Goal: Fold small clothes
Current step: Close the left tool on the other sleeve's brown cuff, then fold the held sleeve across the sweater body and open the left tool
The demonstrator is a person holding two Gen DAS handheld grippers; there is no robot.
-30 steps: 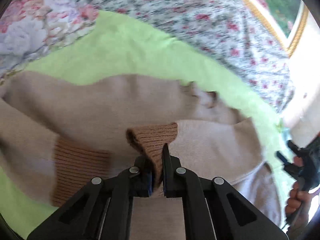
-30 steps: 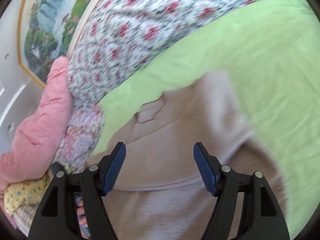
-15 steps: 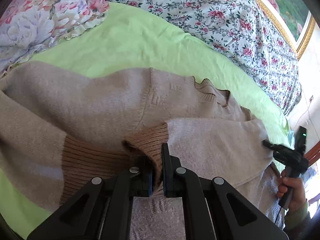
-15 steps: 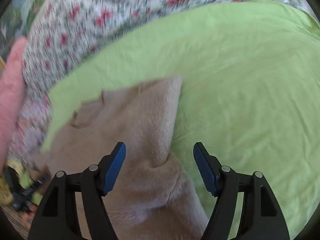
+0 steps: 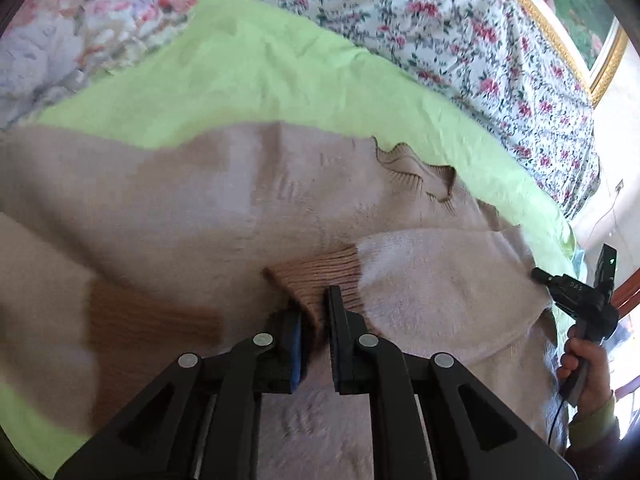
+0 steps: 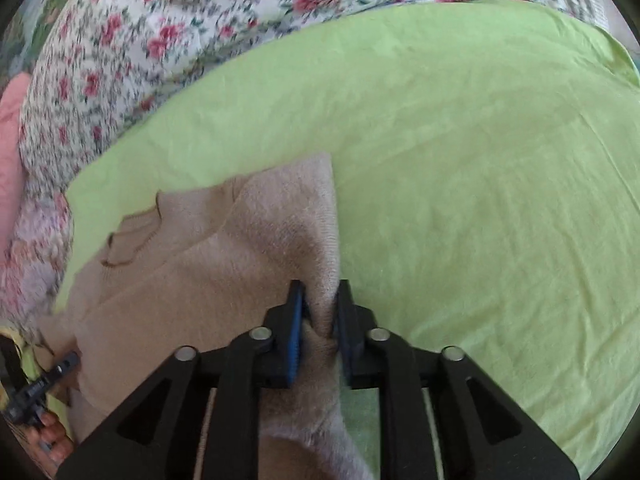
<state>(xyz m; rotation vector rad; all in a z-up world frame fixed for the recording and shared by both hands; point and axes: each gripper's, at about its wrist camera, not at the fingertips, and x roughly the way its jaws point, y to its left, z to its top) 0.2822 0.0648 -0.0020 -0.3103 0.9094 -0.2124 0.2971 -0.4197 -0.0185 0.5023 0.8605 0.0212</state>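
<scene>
Left claw [image 5: 314, 312] easing, pinching cuff [image 5: 320, 272]; right claw [image 6: 320, 304] closing, pinching sweater [image 6: 224, 256] edge.

A bed carries everything: its flowered cover [image 5: 460, 28] shows at the far side, a light green sheet [image 6: 460, 152] lies spread over it, and a beige knit sweater [image 5: 200, 208] lies directly on that sheet, sleeves folded inward

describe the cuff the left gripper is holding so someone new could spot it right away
On the lime green sheet lies a beige knit sweater, its sleeve folded across the body. At that sleeve's end, the ribbed cuff sits pinched in the left gripper. It is darker tan and ribbed, unlike the pale smooth knit around it.
</scene>
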